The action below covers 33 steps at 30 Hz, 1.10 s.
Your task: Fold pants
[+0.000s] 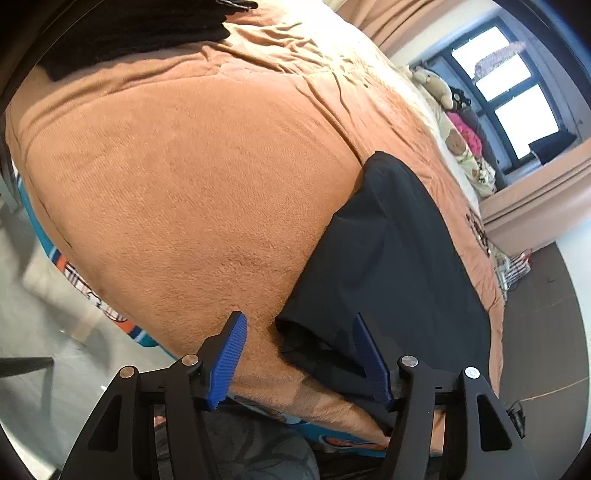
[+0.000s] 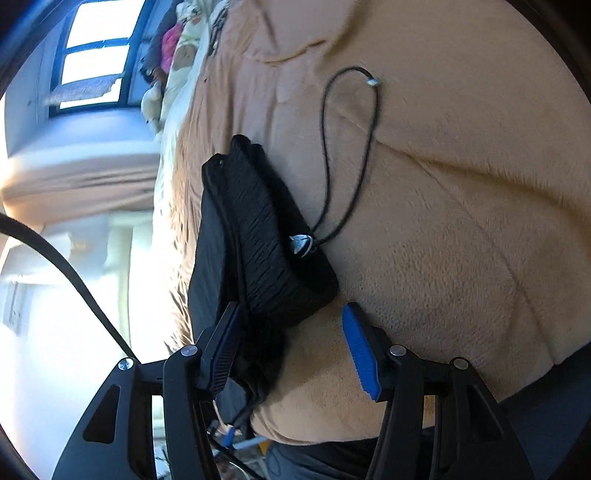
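Left wrist view: the left gripper [image 1: 299,354] has its jaws spread wide with nothing pinched, hanging over the near edge of the bed; its right finger sits above the leg end of the black pants [image 1: 388,258], which lie flat on the brown blanket [image 1: 184,184]. Further back there's a dark folded pile [image 1: 129,33] and some stuffed toys [image 1: 436,86] by the window [image 1: 517,85]. On the right wrist view, the right gripper [image 2: 291,350] is released too, straddling the bunched waistband, with the drawstring [image 2: 332,147] looping out across the blanket.
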Motion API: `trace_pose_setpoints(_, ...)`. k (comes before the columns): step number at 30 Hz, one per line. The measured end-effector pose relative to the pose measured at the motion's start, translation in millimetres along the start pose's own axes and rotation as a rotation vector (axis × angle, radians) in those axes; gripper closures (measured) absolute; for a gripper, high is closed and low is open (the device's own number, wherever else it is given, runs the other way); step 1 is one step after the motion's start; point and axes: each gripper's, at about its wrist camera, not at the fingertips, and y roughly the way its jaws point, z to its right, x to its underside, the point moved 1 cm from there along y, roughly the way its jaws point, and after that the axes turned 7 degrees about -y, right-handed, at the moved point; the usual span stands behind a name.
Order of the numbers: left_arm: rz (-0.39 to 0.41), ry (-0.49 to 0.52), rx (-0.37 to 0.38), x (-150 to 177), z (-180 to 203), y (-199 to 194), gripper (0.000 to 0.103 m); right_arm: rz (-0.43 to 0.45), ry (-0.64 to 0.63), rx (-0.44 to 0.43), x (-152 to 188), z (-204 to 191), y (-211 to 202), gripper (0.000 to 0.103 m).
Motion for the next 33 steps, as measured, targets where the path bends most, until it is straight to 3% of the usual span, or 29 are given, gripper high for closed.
trace_pose_setpoints(7,-0.006,-0.001,0.051,-11,2,19,0.041,0.016,0.0,0.015,0,3,5,0.049)
trace_pose_setpoints(10,-0.045,-0.002,0.08,-10,6,27,0.044,0.013,-0.027,0.032,11,-20,15,0.049)
trace_pose_setpoints(13,-0.065,0.003,0.06,-6,9,29,0.06,0.027,-0.078,0.063,16,-41,17,0.062)
trace_pose_setpoints(15,-0.057,-0.009,0.05,-5,5,28,0.084,0.038,-0.118,0.082,17,-50,17,0.071)
trace_pose_setpoints(17,-0.056,-0.036,0.067,-6,0,28,0.09,0.049,-0.16,0.101,20,-59,15,0.078)
trace_pose_setpoints(21,-0.029,-0.037,0.053,-4,0,24,0.092,0.079,-0.318,0.174,28,-91,8,0.093)
trace_pose_setpoints(24,-0.025,-0.029,0.051,-3,3,24,0.093,0.128,-0.415,0.233,37,-110,-1,0.093)
trace_pose_setpoints(33,-0.007,-0.029,0.03,-2,6,24,0.093,0.093,-0.368,0.315,49,-94,6,0.093)
